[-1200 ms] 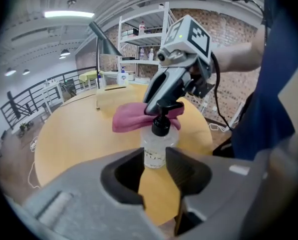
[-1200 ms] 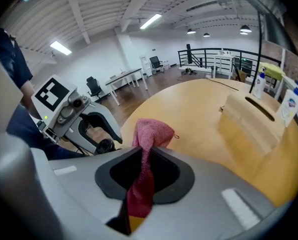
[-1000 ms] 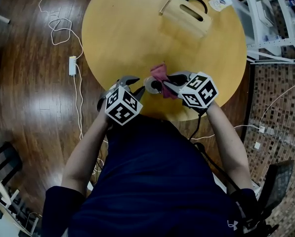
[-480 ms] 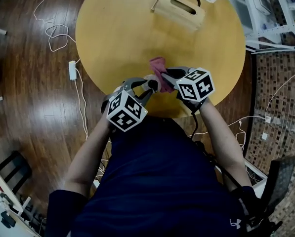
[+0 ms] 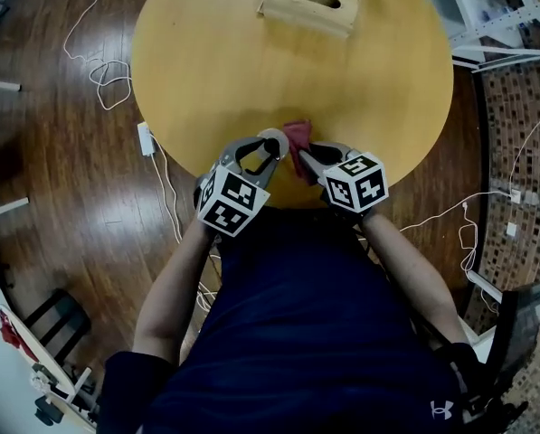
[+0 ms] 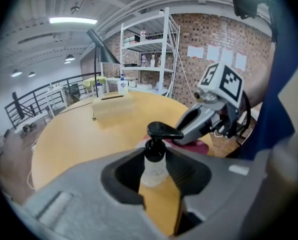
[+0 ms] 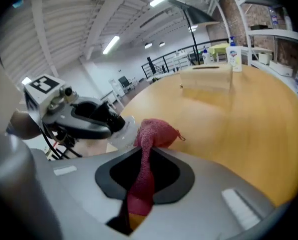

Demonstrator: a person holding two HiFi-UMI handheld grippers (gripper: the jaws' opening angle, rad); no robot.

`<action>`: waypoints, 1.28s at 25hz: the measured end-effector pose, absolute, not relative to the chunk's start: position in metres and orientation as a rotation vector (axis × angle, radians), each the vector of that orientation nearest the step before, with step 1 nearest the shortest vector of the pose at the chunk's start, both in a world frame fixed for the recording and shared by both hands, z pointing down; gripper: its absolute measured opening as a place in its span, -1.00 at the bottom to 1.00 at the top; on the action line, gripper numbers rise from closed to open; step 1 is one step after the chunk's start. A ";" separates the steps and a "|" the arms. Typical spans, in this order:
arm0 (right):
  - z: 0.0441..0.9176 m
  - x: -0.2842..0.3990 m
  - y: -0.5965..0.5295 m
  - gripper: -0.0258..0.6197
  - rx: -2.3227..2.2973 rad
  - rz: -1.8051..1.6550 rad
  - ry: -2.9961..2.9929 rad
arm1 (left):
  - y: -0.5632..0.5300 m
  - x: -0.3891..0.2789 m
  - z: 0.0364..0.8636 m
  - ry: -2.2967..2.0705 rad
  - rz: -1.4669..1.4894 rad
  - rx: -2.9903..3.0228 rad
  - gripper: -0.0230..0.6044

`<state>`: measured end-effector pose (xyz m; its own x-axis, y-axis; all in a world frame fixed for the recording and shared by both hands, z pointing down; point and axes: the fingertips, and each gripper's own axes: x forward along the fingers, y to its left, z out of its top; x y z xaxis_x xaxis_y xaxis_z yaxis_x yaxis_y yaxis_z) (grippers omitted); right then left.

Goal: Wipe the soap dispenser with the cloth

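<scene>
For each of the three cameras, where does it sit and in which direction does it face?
Head view: on the person's head, facing steeply down at the round table; forearms, torso, left tool and right tool show.
Left gripper view: on the left tool, facing along its jaws, shut on the soap dispenser; the right tool shows beyond.
Right gripper view: on the right tool, facing along its jaws, shut on the cloth; the left tool shows at left.
Shared: both gripper views show the wooden box across the table.

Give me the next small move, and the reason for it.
Probably rub the red cloth down the side of the soap dispenser: the right hand-held gripper pinches the cloth right beside it, and the left hand-held gripper grips the dispenser.
</scene>
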<state>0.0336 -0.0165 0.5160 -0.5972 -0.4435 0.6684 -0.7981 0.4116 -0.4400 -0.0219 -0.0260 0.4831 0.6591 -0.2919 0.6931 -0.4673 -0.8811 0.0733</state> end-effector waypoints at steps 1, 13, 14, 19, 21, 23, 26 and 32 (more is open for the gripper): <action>0.507 0.032 -0.021 -0.74 1.083 1.058 -2.273 | -0.027 -0.023 0.483 -0.624 1.030 2.635 -0.50; 0.562 -0.005 -0.011 -0.74 0.953 1.157 -2.143 | -0.042 -0.050 0.479 -0.791 1.052 2.540 -0.50; 0.547 -0.002 -0.018 -0.74 0.997 1.158 -2.202 | -0.043 -0.051 0.478 -0.795 1.056 2.539 -0.50; 0.509 0.001 -0.045 -0.74 1.055 0.999 -2.354 | -0.044 -0.051 0.479 -0.654 1.155 2.595 -0.50; 0.538 -0.005 -0.038 -0.74 1.011 1.033 -2.253 | -0.042 -0.049 0.481 -0.481 1.248 2.668 -0.50; 0.568 -0.006 -0.025 -0.74 0.983 1.051 -2.149 | -0.036 -0.049 0.485 -0.274 1.326 2.741 -0.50; 0.585 -0.004 -0.008 -0.74 1.042 1.115 -2.064 | -0.033 -0.049 0.486 -0.068 1.370 2.813 -0.40; 0.526 0.006 -0.024 -0.74 1.327 0.956 -2.113 | -0.021 -0.052 0.480 -0.305 1.031 2.602 0.10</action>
<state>0.0057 -0.0238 0.5255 -0.4251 -0.5812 0.6939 -0.9049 0.2910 -0.3106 -0.0520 -0.0210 0.4800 0.7158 -0.0777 0.6939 -0.3125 -0.9244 0.2188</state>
